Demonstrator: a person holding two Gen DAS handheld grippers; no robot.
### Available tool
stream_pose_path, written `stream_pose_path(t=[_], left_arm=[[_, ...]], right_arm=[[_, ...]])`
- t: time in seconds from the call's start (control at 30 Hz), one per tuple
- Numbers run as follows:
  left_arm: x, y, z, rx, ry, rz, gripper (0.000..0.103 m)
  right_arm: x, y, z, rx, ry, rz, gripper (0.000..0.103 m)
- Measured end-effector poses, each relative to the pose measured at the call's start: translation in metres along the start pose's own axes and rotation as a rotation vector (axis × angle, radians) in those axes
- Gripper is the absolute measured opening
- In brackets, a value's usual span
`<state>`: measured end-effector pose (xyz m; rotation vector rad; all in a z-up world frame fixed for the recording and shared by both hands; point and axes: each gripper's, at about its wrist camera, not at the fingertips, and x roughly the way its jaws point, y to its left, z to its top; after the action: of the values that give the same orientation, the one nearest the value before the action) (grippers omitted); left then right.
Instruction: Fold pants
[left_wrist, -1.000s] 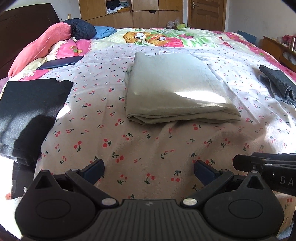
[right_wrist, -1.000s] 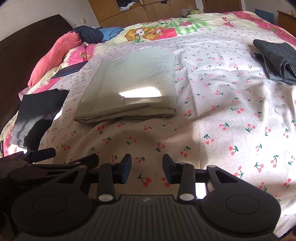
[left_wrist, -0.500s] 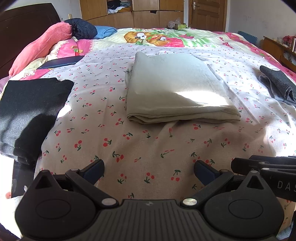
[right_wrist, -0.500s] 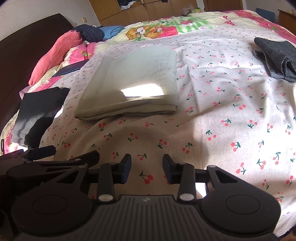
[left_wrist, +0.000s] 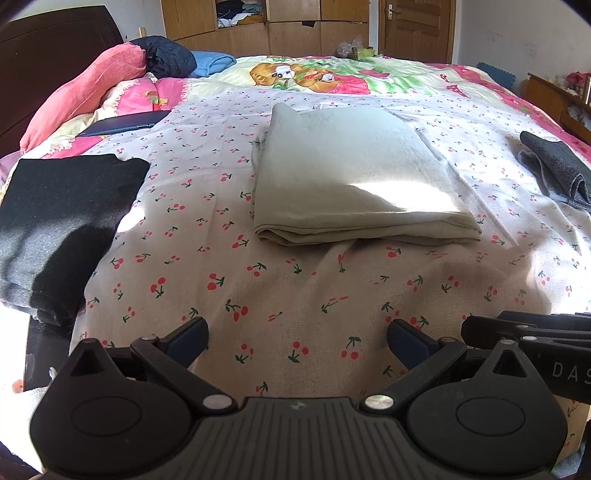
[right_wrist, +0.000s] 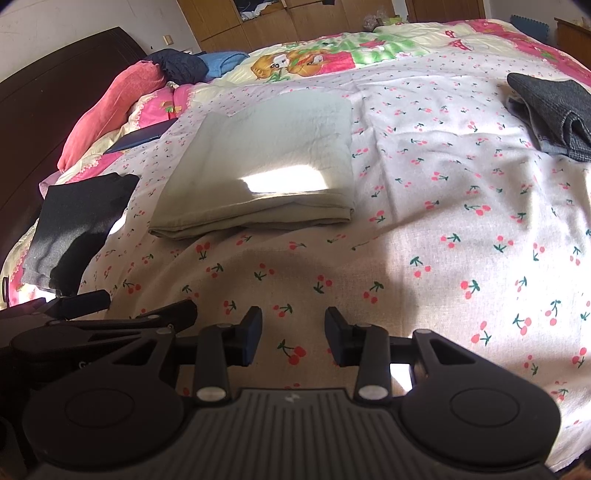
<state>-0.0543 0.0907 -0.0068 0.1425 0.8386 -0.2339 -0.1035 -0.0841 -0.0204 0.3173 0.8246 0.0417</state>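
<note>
Pants (left_wrist: 354, 181) x1 folded, 2 other garments (left_wrist: 62, 225).

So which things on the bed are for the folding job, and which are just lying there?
For the job:
- folded beige cloth pants
- left gripper, jaws wide apart
- right gripper, jaws apart

Just lying about:
- folded black garment
- dark grey garment
- pink pillow
- dark flat tablet

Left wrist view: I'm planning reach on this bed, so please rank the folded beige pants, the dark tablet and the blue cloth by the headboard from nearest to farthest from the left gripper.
1. Folded beige pants, straight ahead of the left gripper at mid-bed.
2. Dark tablet, farther back on the left, lying on the pink bedding.
3. Blue cloth, farthest, at the head of the bed beside the dark bundle.
</note>
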Motion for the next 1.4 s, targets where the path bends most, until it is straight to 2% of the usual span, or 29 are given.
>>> stream_pose_path(t=[1.4], left_arm=[[-0.011, -0.002, -0.003, -0.005, -0.012, 0.021, 0.103]], right_arm=[[-0.003, 0.000, -0.003, -0.002, 0.002, -0.007, 0.039]])
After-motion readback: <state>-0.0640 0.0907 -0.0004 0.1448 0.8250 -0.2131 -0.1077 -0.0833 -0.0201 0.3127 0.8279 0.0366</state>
